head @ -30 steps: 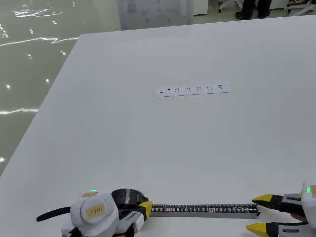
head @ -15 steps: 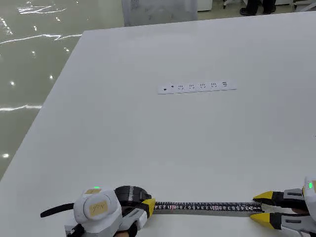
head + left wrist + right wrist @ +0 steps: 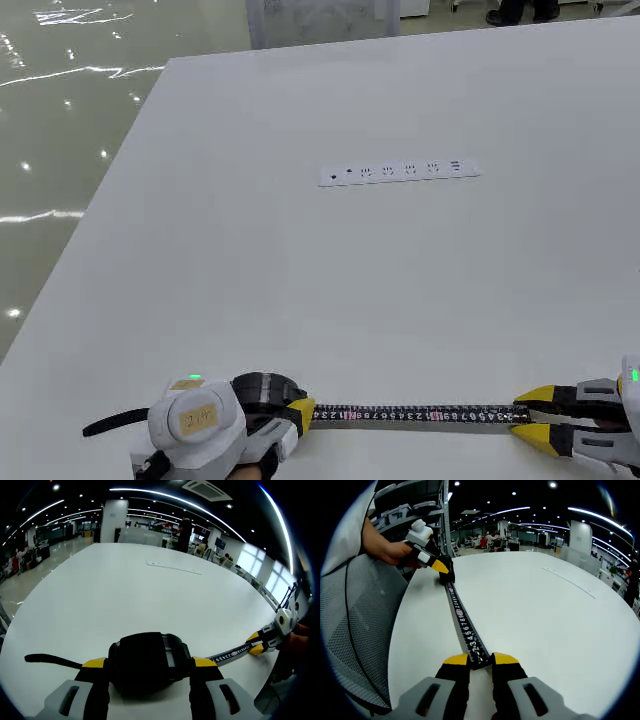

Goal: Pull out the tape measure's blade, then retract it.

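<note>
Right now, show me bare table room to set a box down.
Bare table between the power strip and the blade, and beyond the strip to the far edge. Crowded along the near edge: left tongs, tape measure case, blade, right tongs.

The white table (image 3: 400,290) ran broad and matte, a white power strip (image 3: 398,171) lying flat on it towards the far side; past its left edge a glossy grey-green floor (image 3: 60,150) threw back ceiling glare; long light strips (image 3: 165,497) curved across a dark ceiling; a white column (image 3: 114,525) stood far off; bright windows (image 3: 260,567) lined one side; shelving (image 3: 400,500) and a grey mesh chair back (image 3: 355,630) stood close by.
</note>
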`<state>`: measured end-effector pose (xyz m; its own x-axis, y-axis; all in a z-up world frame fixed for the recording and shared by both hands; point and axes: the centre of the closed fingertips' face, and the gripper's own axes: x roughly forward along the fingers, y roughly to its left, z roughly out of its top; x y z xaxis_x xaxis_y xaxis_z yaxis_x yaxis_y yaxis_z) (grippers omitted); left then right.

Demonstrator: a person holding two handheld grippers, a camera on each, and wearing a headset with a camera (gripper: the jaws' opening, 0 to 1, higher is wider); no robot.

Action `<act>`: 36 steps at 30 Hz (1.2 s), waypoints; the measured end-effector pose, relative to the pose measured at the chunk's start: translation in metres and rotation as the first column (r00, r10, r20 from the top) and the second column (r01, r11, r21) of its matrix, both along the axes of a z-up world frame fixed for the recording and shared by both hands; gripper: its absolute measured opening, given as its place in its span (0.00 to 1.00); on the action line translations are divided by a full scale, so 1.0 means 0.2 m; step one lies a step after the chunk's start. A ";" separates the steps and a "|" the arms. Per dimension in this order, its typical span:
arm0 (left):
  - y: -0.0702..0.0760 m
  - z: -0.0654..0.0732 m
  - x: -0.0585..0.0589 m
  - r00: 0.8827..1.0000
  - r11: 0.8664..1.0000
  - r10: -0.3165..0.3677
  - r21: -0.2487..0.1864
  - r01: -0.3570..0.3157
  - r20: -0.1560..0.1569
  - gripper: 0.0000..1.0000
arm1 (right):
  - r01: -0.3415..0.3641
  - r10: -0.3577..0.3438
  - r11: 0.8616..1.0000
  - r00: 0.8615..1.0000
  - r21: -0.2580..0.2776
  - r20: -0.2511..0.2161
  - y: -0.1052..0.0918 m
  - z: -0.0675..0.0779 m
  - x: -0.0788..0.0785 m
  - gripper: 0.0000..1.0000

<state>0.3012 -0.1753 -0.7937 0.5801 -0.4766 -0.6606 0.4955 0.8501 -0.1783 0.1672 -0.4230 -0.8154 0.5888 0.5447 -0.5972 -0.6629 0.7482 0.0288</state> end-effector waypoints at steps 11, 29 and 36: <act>0.01 0.00 -0.01 1.000 1.000 0.017 -0.015 -0.017 -0.013 0.62 | 0.008 -0.008 1.000 1.000 0.008 -0.002 0.00 0.00 0.00 0.15; 0.01 0.00 -0.02 0.998 1.000 0.021 0.007 -0.021 -0.052 0.60 | 0.013 -0.013 1.000 1.000 0.010 -0.017 0.00 0.01 0.00 0.15; 0.02 -0.01 -0.02 0.998 1.000 0.018 0.012 -0.018 -0.063 0.58 | 0.002 -0.002 1.000 1.000 0.024 -0.017 0.00 0.01 0.00 0.15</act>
<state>0.2980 -0.1722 -0.7949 0.5453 -0.4589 -0.7015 0.4680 0.8609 -0.1994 0.1669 -0.4222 -0.8128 0.5799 0.5582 -0.5934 -0.6609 0.7483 0.0581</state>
